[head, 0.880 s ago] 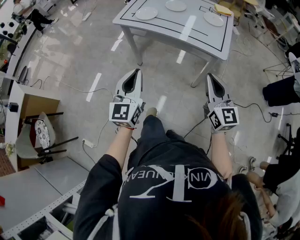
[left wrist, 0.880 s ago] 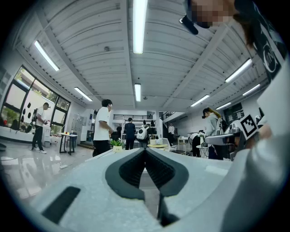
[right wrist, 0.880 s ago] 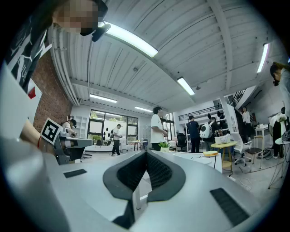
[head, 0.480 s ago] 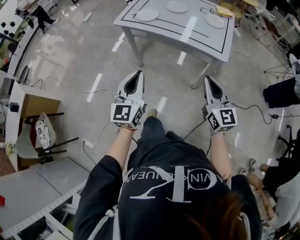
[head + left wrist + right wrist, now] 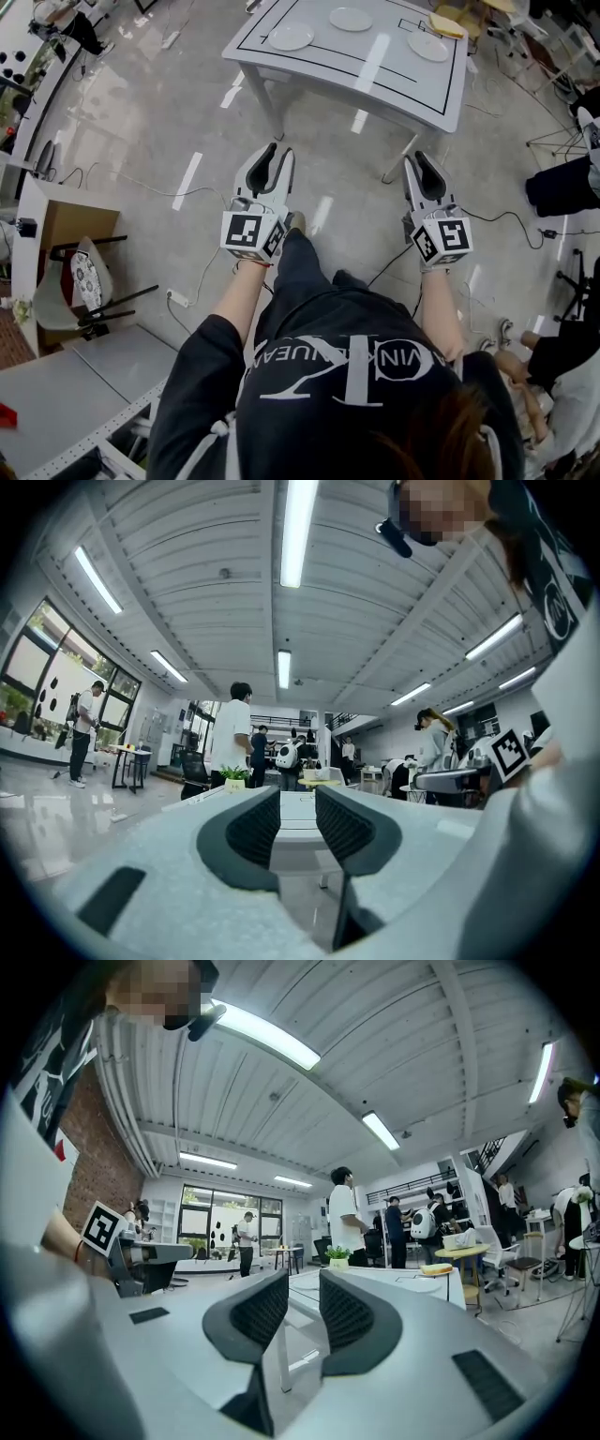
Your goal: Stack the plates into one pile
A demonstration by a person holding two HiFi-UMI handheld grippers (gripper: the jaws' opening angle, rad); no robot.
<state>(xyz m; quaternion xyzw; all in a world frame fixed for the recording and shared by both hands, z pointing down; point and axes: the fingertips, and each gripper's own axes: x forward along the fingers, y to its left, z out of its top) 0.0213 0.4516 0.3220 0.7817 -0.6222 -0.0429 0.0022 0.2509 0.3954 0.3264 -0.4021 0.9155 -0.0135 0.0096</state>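
**A:** You are standing back from the table (image 5: 394,89), holding both tongs level and short of its near edge. Nothing is being stacked yet.

**B:** Agreed. Your left gripper (image 5: 270,155) is gaping partway, with nothing between its pads and only the table showing through the gap. Your right gripper (image 5: 419,164) is doing the same: jaws partly spread, carrying nothing.

**A:** The plates are lying well apart on the table: the left plate (image 5: 291,37) toward its left end, the middle plate (image 5: 351,18) by its far edge, the right plate (image 5: 428,44) toward its right end. None is resting on another.

**B:** So, as I am judging it, the whole job is waiting for you: reaching the table, setting one plate on another, then adding the last.

**A:** A yellow thing (image 5: 447,22) is sitting at the table's far right corner; I cannot tell what it is.
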